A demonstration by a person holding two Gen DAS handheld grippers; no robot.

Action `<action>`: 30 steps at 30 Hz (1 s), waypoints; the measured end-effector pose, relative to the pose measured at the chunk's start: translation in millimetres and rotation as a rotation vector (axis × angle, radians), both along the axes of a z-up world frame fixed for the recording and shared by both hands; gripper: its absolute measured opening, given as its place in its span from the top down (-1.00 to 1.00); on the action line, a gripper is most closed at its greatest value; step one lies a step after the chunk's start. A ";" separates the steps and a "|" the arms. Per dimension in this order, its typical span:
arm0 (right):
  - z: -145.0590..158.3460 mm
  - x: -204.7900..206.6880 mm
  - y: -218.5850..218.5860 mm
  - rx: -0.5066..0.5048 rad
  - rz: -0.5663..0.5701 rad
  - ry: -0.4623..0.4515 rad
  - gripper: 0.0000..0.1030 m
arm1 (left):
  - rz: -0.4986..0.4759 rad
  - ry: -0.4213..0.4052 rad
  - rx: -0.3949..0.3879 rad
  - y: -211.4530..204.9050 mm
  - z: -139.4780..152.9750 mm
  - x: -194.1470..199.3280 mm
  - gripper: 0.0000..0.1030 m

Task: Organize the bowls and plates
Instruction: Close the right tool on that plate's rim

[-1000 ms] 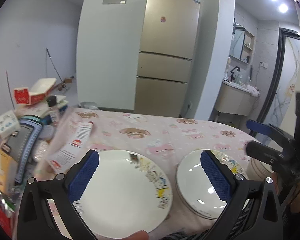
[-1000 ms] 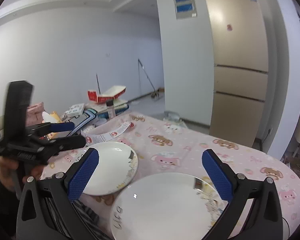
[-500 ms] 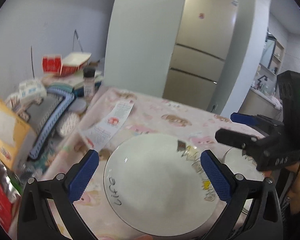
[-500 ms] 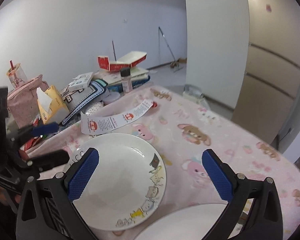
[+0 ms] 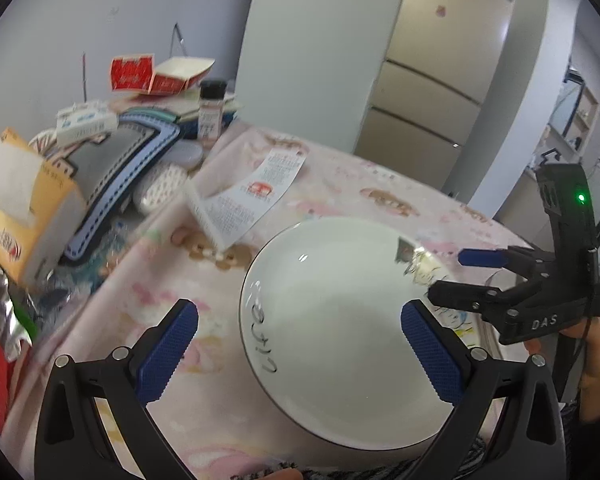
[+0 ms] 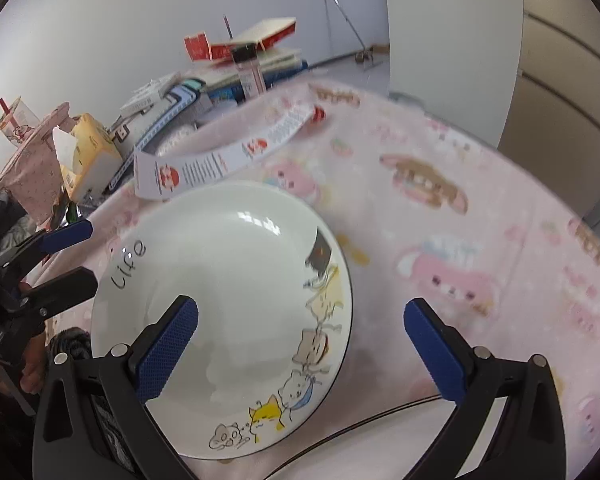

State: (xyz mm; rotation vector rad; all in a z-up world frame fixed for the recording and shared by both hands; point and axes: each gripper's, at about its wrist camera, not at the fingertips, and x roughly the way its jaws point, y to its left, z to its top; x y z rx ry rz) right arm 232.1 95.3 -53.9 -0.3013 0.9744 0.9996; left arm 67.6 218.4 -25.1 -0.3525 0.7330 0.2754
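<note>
A white plate [image 5: 340, 312] with cartoon animals and the word "Life" on its rim lies on the pink tablecloth; it also shows in the right wrist view [image 6: 228, 304]. My left gripper [image 5: 300, 352] is open and empty, just above the plate's near side. My right gripper [image 6: 300, 348] is open and empty, over the plate's right rim. It shows in the left wrist view [image 5: 456, 276] at the plate's right edge, and the left gripper shows in the right wrist view [image 6: 74, 254] at the plate's left edge. A second plate's rim [image 6: 380, 436] peeks in at the bottom.
A printed paper slip [image 5: 252, 196] lies beyond the plate. Clutter fills the table's left end: a tissue box [image 5: 16, 208], a blue-trimmed bag [image 5: 116, 176], a spice jar [image 5: 211, 110], red and white boxes [image 5: 156, 74]. A fridge [image 5: 440, 60] stands behind.
Both grippers have swung left and moved down close over the cartoon plate. The second plate has slid almost out of both views. Both grippers stayed open.
</note>
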 end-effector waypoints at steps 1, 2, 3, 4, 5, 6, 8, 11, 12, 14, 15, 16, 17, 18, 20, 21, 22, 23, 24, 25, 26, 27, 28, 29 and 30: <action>-4.8 1.5 -0.4 -0.005 -0.001 0.022 -0.99 | 0.007 0.006 -0.014 2.1 -1.6 -0.2 -1.00; -8.5 2.1 0.0 -0.004 -0.004 0.039 -1.00 | 0.012 0.010 -0.036 5.2 -3.7 -0.6 -1.00; -10.6 3.1 -0.6 -0.002 -0.007 0.054 -1.00 | 0.017 0.019 -0.059 8.6 -6.9 -0.3 -1.00; -12.6 3.5 -1.2 0.004 -0.007 0.068 -1.00 | 0.024 0.038 -0.091 12.6 -11.6 0.3 -1.00; -12.2 2.7 -1.8 0.005 -0.008 0.065 -1.00 | 0.030 0.049 -0.115 15.7 -15.6 1.0 -1.00; -11.8 2.4 -1.5 0.005 -0.009 0.068 -1.00 | 0.036 0.059 -0.141 18.7 -18.8 1.4 -1.00; -10.9 1.5 -1.0 0.013 -0.006 0.080 -1.00 | 0.041 0.075 -0.165 21.3 -22.8 2.0 -1.00; -11.6 -0.6 1.2 0.012 0.008 0.079 -1.00 | 0.033 0.095 -0.166 18.4 -25.9 3.5 -1.00; -11.9 -0.9 1.9 0.012 0.009 0.076 -1.00 | 0.032 0.096 -0.167 18.1 -26.4 3.2 -1.00; -12.4 -0.6 2.8 0.008 0.000 0.071 -1.00 | 0.039 0.097 -0.173 19.2 -27.3 2.9 -1.00; -12.7 -0.5 4.3 0.001 -0.005 0.066 -1.00 | 0.041 0.096 -0.184 20.9 -28.4 2.7 -1.00; -13.1 -0.7 6.4 -0.001 0.000 0.061 -0.96 | 0.044 0.097 -0.196 23.0 -29.9 2.6 -1.00; -13.7 -0.2 8.4 0.003 0.010 0.066 -0.92 | 0.049 0.098 -0.211 25.1 -31.4 2.5 -1.00; -14.8 1.2 10.2 0.005 0.019 0.080 -0.78 | 0.054 0.101 -0.228 27.5 -33.5 2.2 -1.00; -19.2 4.6 13.6 -0.012 0.024 0.095 -0.62 | 0.063 0.098 -0.263 32.3 -37.0 1.2 -0.89; -20.4 5.9 13.9 -0.016 0.022 0.093 -0.57 | 0.070 0.096 -0.275 34.4 -38.5 0.2 -0.82; -21.7 7.3 13.9 -0.017 0.024 0.093 -0.50 | 0.079 0.087 -0.277 35.4 -38.0 -1.3 -0.73; -22.4 8.5 13.3 -0.016 0.027 0.097 -0.46 | 0.082 0.088 -0.277 35.6 -38.3 -1.5 -0.67; -22.6 9.8 12.7 -0.012 0.027 0.102 -0.39 | 0.086 0.089 -0.270 34.9 -37.9 -1.8 -0.52; -22.7 11.2 11.8 -0.010 0.023 0.105 -0.32 | 0.081 0.092 -0.271 34.1 -38.3 -1.6 -0.38; -22.6 12.1 11.0 -0.007 0.020 0.108 -0.26 | 0.079 0.094 -0.267 33.5 -38.2 -1.1 -0.33; -22.4 12.7 10.5 -0.001 0.021 0.114 -0.04 | 0.075 0.095 -0.267 32.5 -38.2 -1.0 -0.12; -22.9 13.0 10.4 0.000 0.022 0.119 0.07 | 0.062 0.100 -0.276 31.8 -39.7 -0.2 0.12; -23.2 12.8 10.3 -0.007 0.016 0.110 0.10 | 0.055 0.108 -0.280 31.2 -41.4 0.7 0.16; -23.3 12.9 9.8 -0.006 0.012 0.104 0.18 | 0.056 0.108 -0.268 29.9 -40.7 0.7 0.19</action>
